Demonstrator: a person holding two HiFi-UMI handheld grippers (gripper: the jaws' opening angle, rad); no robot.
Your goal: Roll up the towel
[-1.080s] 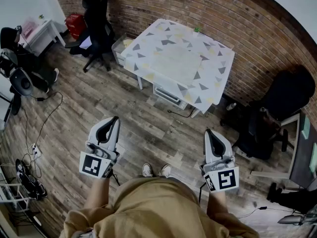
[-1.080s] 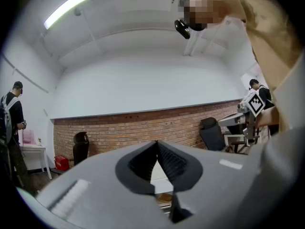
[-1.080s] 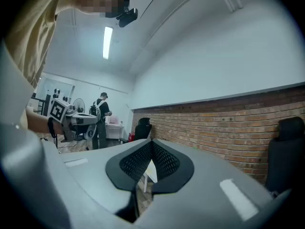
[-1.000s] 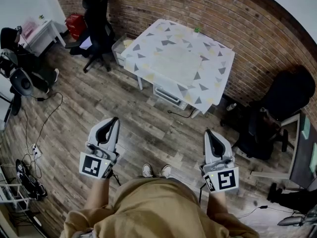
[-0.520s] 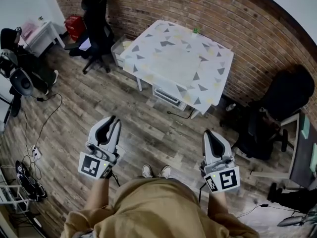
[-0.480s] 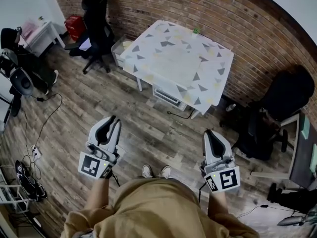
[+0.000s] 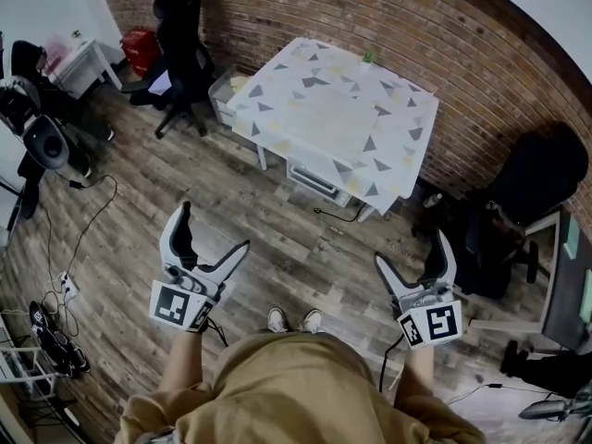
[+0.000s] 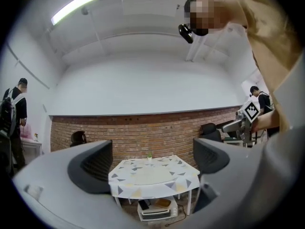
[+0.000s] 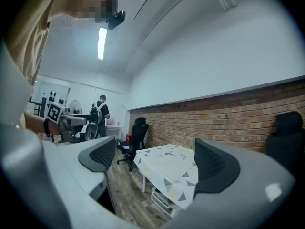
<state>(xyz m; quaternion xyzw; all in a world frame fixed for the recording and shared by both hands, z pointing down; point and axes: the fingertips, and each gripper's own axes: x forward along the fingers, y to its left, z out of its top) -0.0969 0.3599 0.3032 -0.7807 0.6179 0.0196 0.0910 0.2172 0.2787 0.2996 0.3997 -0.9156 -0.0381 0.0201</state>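
Left tongs (image 7: 215, 228) and right tongs (image 7: 411, 248) have just been opening, now spread wide, nothing between either pair. Both over the wood floor (image 7: 296, 234), well apart from the table (image 7: 333, 123).

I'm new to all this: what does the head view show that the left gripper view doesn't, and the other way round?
Only the head view: the person's shoes and the cables on the floor at the left.
Only the left gripper view: the ceiling light and the head camera that the person wears.
Both: the table with its triangle-patterned cloth, the brick wall behind it, and the left gripper and right gripper, whose jaws have just been opening and stand wide with nothing between them.
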